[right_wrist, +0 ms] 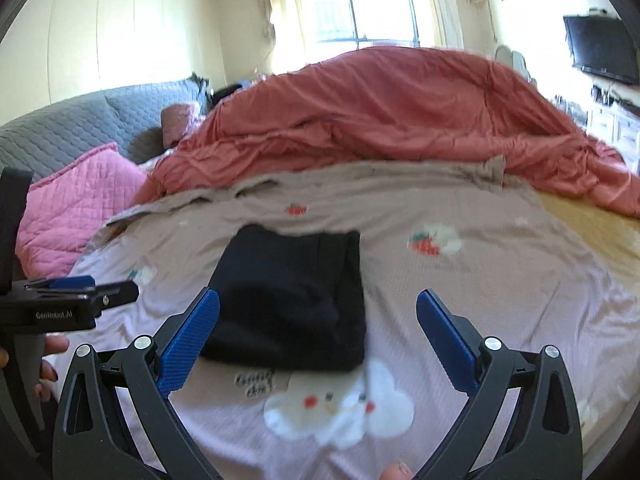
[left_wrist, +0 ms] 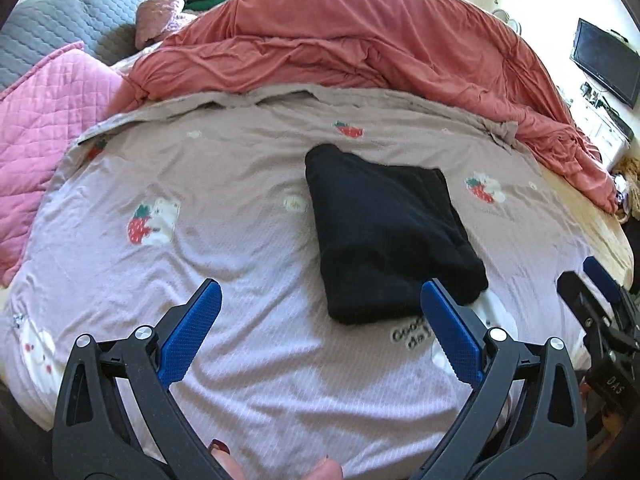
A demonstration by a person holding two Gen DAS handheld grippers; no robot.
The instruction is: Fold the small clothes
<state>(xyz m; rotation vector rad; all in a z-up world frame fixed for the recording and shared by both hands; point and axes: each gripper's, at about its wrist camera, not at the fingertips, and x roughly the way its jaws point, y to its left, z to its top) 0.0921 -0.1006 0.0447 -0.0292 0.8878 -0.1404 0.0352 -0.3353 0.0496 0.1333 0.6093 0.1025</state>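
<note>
Black garment (left_wrist: 384,228): folded, maybe shorts, lying on strawberry bedsheet (left_wrist: 240,248)
Left gripper (left_wrist: 318,300): jaws wide, empty
Right gripper (right_wrist: 318,308): jaws wide, empty

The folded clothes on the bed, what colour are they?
Black, plain with no pattern; the folded clothes show sharpest in the left wrist view.

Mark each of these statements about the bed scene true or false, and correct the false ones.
1. The black garment lies folded on the strawberry-print sheet. True.
2. The left gripper is shut on the garment. False: its jaws stand open and hold nothing.
3. The right gripper is open. True.
4. The coral duvet covers the garment. False: it is bunched up behind it.
5. A pink quilted pillow lies left of the sheet. True.
</note>
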